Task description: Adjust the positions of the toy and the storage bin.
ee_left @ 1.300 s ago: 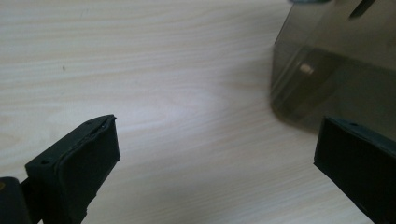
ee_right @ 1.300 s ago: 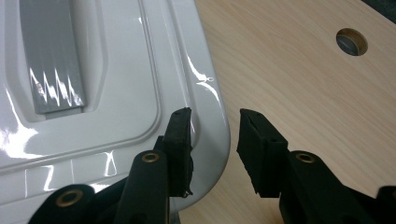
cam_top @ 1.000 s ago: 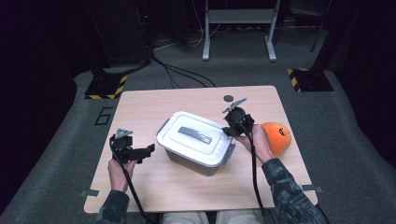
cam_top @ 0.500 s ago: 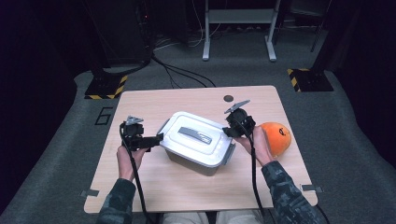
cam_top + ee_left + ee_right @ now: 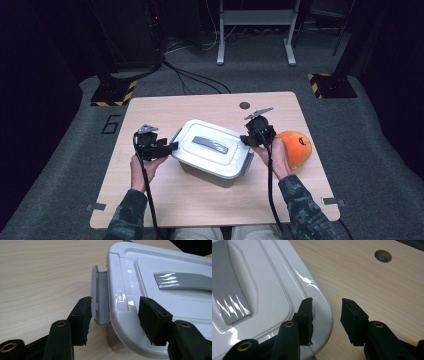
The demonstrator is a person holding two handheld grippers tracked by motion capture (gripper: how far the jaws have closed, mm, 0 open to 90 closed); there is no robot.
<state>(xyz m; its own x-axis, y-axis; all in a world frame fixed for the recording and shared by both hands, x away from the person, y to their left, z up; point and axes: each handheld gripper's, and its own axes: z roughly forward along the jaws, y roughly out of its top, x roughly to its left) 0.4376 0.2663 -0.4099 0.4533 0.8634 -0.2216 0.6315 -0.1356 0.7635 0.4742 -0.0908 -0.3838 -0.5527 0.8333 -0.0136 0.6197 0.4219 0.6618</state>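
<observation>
Lying aslant, the box (image 5: 212,155) runs lengthwise between left gripper (image 5: 167,148) closing astride its latch (image 5: 100,300) and right gripper (image 5: 248,140) clamping its rim.

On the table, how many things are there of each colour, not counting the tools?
White: 1, the box with its lid on.
Orange: 1, the round orange thing beside it.
Total: 2 on the table.

orange ball (image 5: 295,147), wooden table (image 5: 165,107), table hole (image 5: 244,105)
</observation>
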